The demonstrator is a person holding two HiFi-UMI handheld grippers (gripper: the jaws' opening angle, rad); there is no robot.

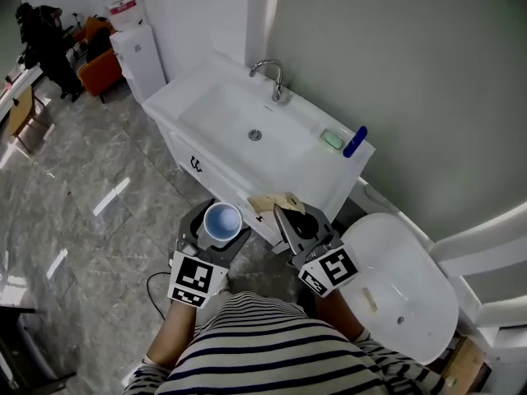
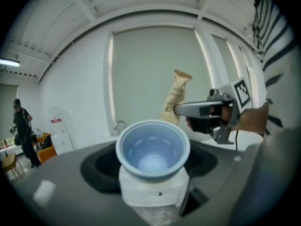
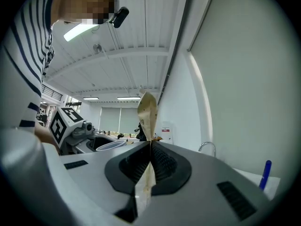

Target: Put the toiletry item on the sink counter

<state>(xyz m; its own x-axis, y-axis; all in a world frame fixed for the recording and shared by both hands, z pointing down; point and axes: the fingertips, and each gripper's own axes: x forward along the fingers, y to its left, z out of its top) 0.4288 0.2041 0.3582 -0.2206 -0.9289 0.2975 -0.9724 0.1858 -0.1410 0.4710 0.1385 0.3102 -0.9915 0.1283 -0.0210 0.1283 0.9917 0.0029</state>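
A white sink counter with a basin and faucet stands ahead of me against the wall. My left gripper is closed round a light blue cup, held upright in front of the counter's cabinet. In the left gripper view the cup fills the space between the wide-set jaws. My right gripper is shut on a tan paper packet, which sticks up from the pinched jaws. Both grippers hover short of the counter, side by side.
A green soap and a blue stick-shaped item lie at the counter's right end. A white toilet stands to the right, close to my right gripper. A water dispenser and a person are at the far left.
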